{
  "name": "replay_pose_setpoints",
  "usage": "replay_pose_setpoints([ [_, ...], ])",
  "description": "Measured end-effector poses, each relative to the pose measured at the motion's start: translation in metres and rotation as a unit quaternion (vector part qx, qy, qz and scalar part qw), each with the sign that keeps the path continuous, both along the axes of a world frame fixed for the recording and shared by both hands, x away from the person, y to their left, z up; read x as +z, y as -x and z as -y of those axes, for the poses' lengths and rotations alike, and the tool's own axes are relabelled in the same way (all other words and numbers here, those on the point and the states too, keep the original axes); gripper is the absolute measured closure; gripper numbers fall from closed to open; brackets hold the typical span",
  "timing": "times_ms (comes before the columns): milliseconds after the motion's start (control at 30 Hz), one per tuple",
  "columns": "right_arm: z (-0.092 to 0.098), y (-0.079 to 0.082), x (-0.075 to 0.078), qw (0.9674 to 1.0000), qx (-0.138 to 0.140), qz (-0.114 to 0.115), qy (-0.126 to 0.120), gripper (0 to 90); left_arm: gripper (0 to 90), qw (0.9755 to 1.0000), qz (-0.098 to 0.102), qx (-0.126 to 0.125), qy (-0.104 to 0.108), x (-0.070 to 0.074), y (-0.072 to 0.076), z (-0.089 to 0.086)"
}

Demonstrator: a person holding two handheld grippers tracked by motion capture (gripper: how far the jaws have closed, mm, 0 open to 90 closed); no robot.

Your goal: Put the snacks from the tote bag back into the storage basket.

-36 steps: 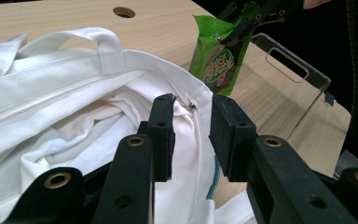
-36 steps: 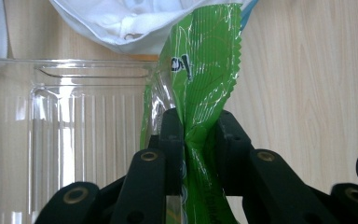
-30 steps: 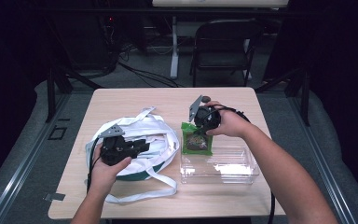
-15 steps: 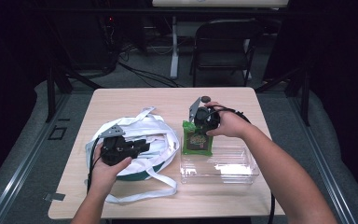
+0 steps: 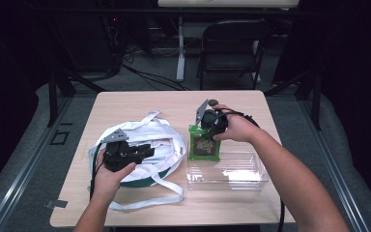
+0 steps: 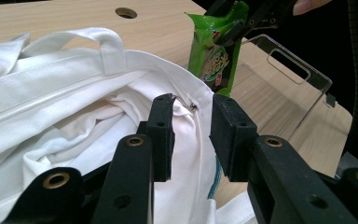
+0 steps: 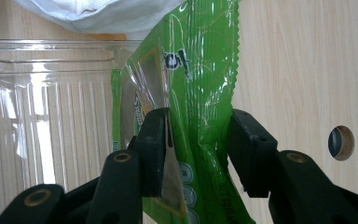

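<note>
1. High view: on the table (image 5: 140,104), the left gripper (image 5: 140,151) rests over the white bag (image 5: 162,137); the right gripper (image 5: 204,130) holds the green packet (image 5: 204,147) at the clear tray (image 5: 232,174).
2. Left gripper view: jaws straddle the bag's rim, seemingly unclenched.
3. Right gripper view: jaws clasp the packet's crumpled end.

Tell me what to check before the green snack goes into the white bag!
1. Right claw has the green snack packet between its jaws: ok, they press on its pinched middle.
2. Packet is clear of the clear plastic bin: cannot tell; its lower end sits at the bin's edge.
3. Left claw is around the white bag rim: ok, one jaw inside, one outside.
4. Left claw has clamped the rim: not ok, there is a gap between the jaws.
5. Bag mouth is open wide enough: cannot tell, the cloth is bunched inside.
6. Path from packet to bag is free: ok, bare table lies between them.
</note>
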State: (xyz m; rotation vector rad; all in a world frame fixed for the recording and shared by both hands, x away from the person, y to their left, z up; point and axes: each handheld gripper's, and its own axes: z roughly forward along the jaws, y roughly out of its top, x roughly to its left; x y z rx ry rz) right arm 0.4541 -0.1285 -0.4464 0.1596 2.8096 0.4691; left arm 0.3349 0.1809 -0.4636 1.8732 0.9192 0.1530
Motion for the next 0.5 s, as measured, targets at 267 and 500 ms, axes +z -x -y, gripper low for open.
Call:
replay_pose_setpoints([
  [267,0.0005,0.0011,0.0040,0.9999,-0.003,0.001,-0.012,53.7,67.4,1.0000,-0.001,0.001,-0.002,0.0006,-0.0003,0.0001],
  [500,0.0019,0.0017,0.0069,0.9998,-0.006,0.000,-0.020,52.0,65.1,1.0000,-0.001,0.004,-0.001,-0.0001,-0.0010,-0.0005],
])
